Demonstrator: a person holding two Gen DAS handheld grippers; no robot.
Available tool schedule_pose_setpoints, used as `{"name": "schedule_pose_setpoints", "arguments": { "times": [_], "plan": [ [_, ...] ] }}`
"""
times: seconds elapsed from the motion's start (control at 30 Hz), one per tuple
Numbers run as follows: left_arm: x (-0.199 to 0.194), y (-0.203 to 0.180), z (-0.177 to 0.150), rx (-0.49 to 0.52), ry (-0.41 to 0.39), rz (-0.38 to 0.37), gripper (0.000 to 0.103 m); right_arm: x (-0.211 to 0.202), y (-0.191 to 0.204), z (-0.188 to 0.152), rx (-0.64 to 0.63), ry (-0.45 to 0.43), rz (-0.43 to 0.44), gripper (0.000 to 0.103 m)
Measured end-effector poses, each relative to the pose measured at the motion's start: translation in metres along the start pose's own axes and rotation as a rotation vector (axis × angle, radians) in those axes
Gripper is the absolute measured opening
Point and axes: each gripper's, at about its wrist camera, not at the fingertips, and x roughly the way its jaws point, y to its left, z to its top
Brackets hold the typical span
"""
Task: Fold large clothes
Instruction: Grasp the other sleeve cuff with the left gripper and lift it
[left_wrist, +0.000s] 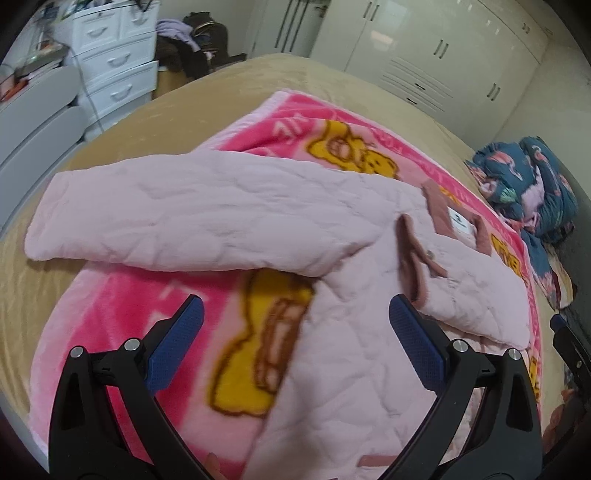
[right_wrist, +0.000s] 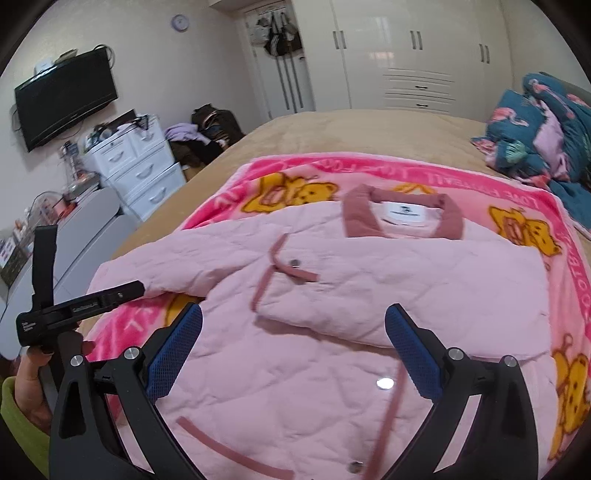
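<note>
At the far left of the right wrist view, a wall-mounted television (right_wrist: 66, 98) is hanging above a white chest of drawers (right_wrist: 142, 171), and a hand (right_wrist: 31, 387) in a yellow-green sleeve is gripping the handle of the left claw (left_wrist: 295, 321), whose black body is reaching in over the edge of the bed (right_wrist: 332, 129). That left claw is hanging released, its blue pads spread wide and holding nothing, over the pink bear-print blanket (left_wrist: 129, 306) and the lower body of the jacket.

The pink quilted jacket (right_wrist: 314, 295) is lying front-up on the blanket in the middle of the bed, with its darker pink collar (right_wrist: 402, 210) pointing toward the wardrobe (right_wrist: 406, 55). One sleeve (left_wrist: 184, 210) is stretching out sideways past the blanket's edge onto the tan bed cover; the other is lying folded across the chest.

The right claw (right_wrist: 293, 328) is likewise hovering released above the jacket's front, its pads wide apart and gripping nothing. At the far right, a teal flamingo-print quilt (right_wrist: 546, 136) is lying bunched up on the bed.
</note>
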Motion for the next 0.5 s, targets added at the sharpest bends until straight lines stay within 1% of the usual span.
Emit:
{"name": "schedule_pose_setpoints", "arguments": {
  "times": [0.5],
  "plan": [
    [0.001,0.070,-0.002,-0.111,0.001,0.053,0.094,0.047,0.083,0.006,-0.132,0.061,0.085,0.099]
  ]
}}
